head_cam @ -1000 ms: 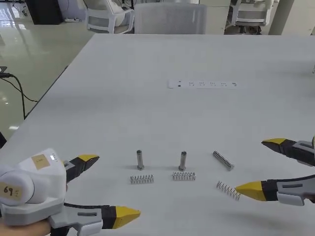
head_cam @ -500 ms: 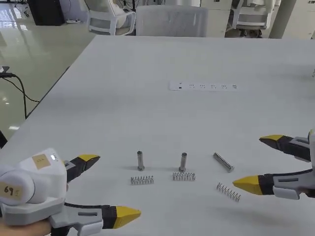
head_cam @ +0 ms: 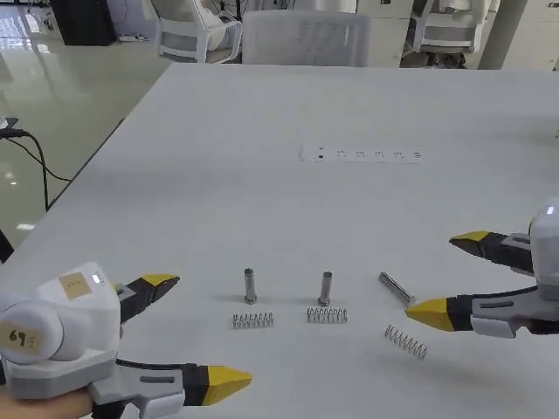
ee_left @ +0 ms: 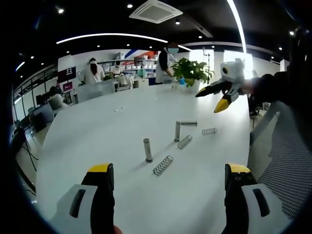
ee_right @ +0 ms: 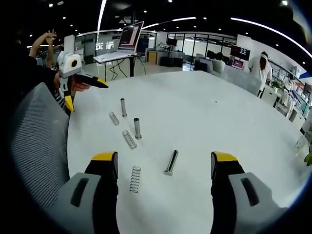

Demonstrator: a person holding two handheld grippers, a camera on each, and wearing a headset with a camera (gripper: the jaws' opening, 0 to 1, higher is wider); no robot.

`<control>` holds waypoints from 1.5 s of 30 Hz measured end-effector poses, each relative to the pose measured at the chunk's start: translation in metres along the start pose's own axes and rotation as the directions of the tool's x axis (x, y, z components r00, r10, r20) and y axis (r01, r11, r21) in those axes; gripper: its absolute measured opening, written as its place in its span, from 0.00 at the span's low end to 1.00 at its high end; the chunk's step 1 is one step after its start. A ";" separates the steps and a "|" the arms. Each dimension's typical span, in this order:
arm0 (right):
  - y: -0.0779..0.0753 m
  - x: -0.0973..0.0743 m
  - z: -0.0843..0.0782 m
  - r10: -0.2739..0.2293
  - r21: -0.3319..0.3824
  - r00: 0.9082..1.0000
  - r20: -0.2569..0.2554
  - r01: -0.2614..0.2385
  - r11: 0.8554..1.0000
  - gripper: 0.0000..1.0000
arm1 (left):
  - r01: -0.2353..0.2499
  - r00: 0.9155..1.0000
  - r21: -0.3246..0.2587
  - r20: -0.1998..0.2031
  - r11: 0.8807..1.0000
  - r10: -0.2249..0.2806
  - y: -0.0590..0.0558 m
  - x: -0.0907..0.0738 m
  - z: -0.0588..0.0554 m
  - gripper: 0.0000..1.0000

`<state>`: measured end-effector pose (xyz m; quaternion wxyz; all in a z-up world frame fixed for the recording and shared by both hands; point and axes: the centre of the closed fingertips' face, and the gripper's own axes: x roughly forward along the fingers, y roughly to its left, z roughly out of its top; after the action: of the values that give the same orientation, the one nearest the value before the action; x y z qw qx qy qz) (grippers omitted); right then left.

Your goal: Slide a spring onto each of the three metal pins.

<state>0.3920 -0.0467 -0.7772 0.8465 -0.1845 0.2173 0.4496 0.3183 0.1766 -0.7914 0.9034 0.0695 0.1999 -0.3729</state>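
Two metal pins stand upright on the white table: a left pin (head_cam: 250,285) and a middle pin (head_cam: 326,287). A third pin (head_cam: 396,287) lies on its side to the right. One spring (head_cam: 252,320) lies in front of the left pin, another spring (head_cam: 327,314) in front of the middle pin, and a third spring (head_cam: 406,341) lies slanted near the fallen pin. My left gripper (head_cam: 199,330) is open at the lower left. My right gripper (head_cam: 445,276) is open just right of the fallen pin (ee_right: 171,162) and the slanted spring (ee_right: 134,179). Both are empty.
A white power strip (head_cam: 360,154) lies farther back on the table (head_cam: 262,175). Chairs (head_cam: 301,37) stand beyond the far edge. The table's left edge drops to a floor with a black cable (head_cam: 31,157). People stand in the room's background (ee_left: 168,61).
My right gripper has moved left and slightly up, closer to the fallen pin and slanted spring. The left gripper, pins and springs hold still.
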 end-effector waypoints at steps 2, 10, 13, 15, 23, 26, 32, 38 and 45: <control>-0.001 0.003 -0.001 0.002 -0.008 1.000 -0.013 -0.002 1.000 0.78 | -0.002 1.000 0.000 0.000 1.000 0.002 0.000 0.000 0.000 0.93; -0.008 0.017 -0.003 -0.009 -0.017 0.999 -0.052 0.008 1.000 0.75 | -0.004 1.000 -0.002 -0.001 1.000 0.004 0.000 -0.001 0.000 0.93; -0.012 0.023 -0.003 -0.013 -0.026 0.998 -0.065 0.012 1.000 0.72 | -0.004 1.000 -0.001 -0.002 1.000 0.004 0.000 -0.001 0.000 0.93; -0.012 0.027 -0.005 -0.013 -0.027 0.997 -0.082 0.011 1.000 0.71 | -0.003 1.000 -0.001 -0.001 1.000 0.003 -0.001 -0.001 0.000 0.93; -0.013 0.039 -0.012 -0.019 -0.011 0.992 -0.124 0.018 1.000 0.66 | -0.005 1.000 -0.004 0.004 1.000 0.005 0.000 -0.002 0.001 0.93; -0.017 0.043 -0.015 -0.029 -0.006 0.990 -0.141 0.028 1.000 0.64 | -0.007 1.000 -0.006 0.004 1.000 0.007 0.000 -0.003 0.001 0.93; -0.023 0.051 -0.018 -0.043 0.010 0.985 -0.166 0.045 0.999 0.59 | -0.008 1.000 -0.008 0.007 1.000 0.008 0.001 -0.003 0.001 0.93; -0.027 0.057 -0.022 -0.049 0.029 0.978 -0.205 0.056 0.998 0.54 | -0.012 1.000 -0.011 0.009 1.000 0.012 0.002 -0.004 0.001 0.92; -0.026 0.064 -0.028 -0.051 0.035 0.967 -0.249 0.062 0.997 0.46 | -0.017 1.000 -0.017 0.010 1.000 0.017 0.004 -0.005 0.000 0.91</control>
<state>0.4404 -0.0314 -0.8313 0.8289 -0.2274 0.3254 0.3940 0.3174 0.1825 -0.7890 0.9082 0.0614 0.1978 -0.3638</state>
